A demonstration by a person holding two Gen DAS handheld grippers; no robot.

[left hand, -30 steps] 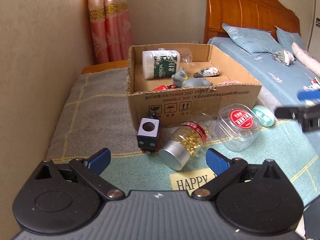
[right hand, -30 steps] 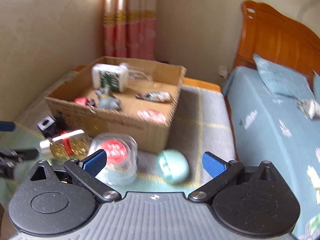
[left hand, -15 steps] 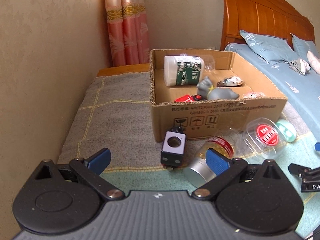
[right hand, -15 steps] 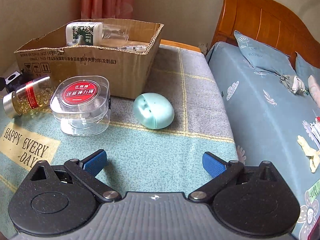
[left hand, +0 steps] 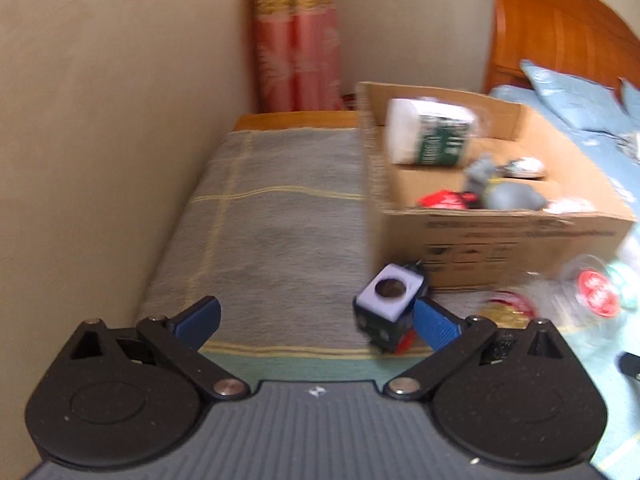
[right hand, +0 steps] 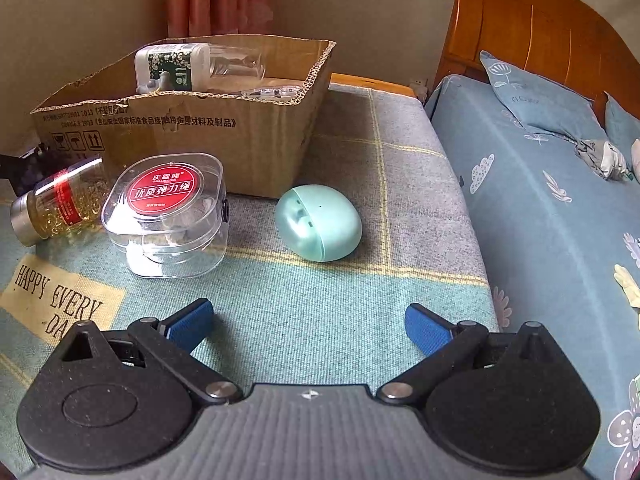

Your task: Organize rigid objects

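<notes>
Loose items are seen on the blanket in front of the open brown cardboard box (right hand: pixel 208 128): black cube with a lilac top face (left hand: pixel 387 307) at centre right of the left wrist view; clear plastic case with a red round label (right hand: pixel 168 216), pale green egg-shaped case (right hand: pixel 318 228) and tipped glass bottle of yellow capsules (right hand: pixel 56 204) in the right wrist view. Left gripper (left hand: pixel 316 318) is held released, nothing grasped, right pad beside the cube. Right gripper (right hand: pixel 308 326) is likewise spread wide, empty, below the green case.

Matt corrugated cardboard box (right hand: pixel 192 128), glossy clear plastic case (right hand: pixel 168 216), smooth mint plastic shell (right hand: pixel 320 228), woven cloth blanket (right hand: pixel 304 312).
</notes>
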